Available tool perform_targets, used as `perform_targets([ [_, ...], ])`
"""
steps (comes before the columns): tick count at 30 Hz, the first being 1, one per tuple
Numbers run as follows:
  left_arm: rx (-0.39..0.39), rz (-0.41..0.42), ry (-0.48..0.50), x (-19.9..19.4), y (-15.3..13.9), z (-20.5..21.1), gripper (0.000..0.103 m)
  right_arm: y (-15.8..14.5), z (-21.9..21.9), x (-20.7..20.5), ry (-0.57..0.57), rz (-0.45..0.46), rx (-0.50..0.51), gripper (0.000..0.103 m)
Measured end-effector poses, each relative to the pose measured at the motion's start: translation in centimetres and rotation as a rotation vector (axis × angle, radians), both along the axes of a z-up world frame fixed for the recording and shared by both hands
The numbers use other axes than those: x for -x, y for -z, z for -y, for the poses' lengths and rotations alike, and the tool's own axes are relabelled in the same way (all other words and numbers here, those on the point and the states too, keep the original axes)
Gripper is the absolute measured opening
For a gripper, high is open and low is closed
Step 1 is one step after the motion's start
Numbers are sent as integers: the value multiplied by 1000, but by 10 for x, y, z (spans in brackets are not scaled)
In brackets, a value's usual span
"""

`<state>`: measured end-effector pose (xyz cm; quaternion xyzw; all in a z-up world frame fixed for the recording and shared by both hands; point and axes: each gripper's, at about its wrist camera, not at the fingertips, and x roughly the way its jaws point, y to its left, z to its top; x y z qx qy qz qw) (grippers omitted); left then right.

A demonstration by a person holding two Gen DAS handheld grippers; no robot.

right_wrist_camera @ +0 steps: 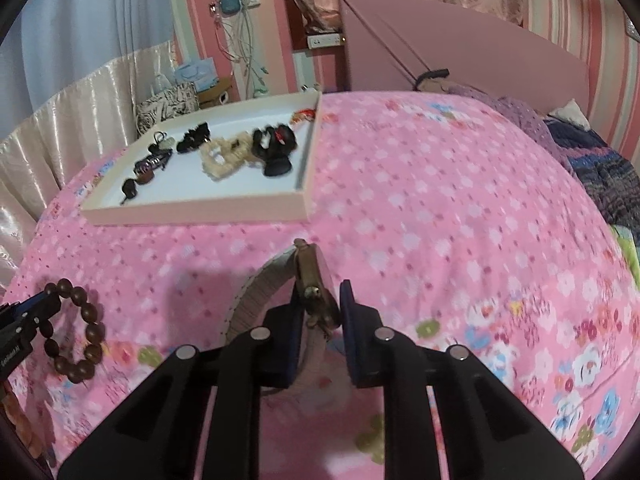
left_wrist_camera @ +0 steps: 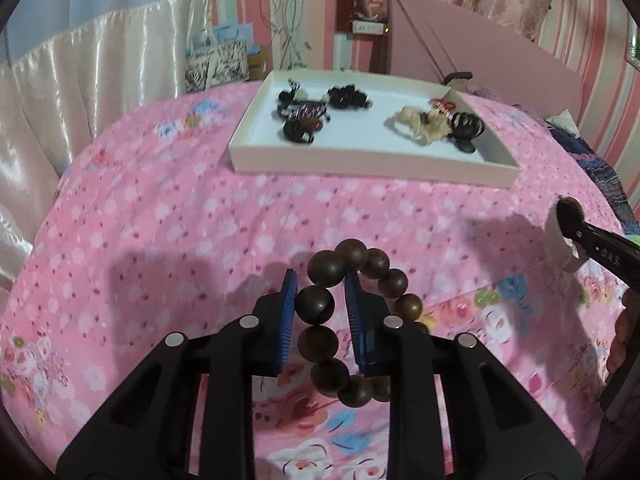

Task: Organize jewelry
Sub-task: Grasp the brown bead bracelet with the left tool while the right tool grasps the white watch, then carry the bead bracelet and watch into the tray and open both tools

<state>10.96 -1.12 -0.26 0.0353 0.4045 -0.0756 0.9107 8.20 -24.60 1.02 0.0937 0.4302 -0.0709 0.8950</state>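
While clamped between the blue jaws of the left gripper (left_wrist_camera: 320, 300) in the left wrist view, hangs a bead bracelet (left_wrist_camera: 320, 308), one side pinched, the rest looping right, above the bed (left_wrist_camera: 160, 220); beyond, a tray (left_wrist_camera: 360, 160) of hair clips.

In the right wrist view, grasped by the right gripper (right_wrist_camera: 318, 312): a bangle (right_wrist_camera: 256, 296), brass clasp between the jaws, band curving left. Tray up left.

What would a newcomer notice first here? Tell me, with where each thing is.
The dark wooden bead bracelet stands out first, pinched in the left gripper above the pink floral bedspread. The right gripper holds a pale band with a brass clasp. Behind both, a white tray holds hair accessories.
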Motion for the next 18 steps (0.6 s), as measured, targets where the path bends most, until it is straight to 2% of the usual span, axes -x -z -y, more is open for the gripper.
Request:
perform_targets([
  [7, 1, 47, 33, -11, -27, 8, 22, -21, -15, -29, -31, 23, -15, 16],
  [11, 1, 92, 45, -19, -47, 11, 17, -31, -20, -44, -36, 33, -30, 14],
  [18, 35, 158, 53, -42, -78, 13, 17, -49, -28, -77, -35, 74, -34, 13],
])
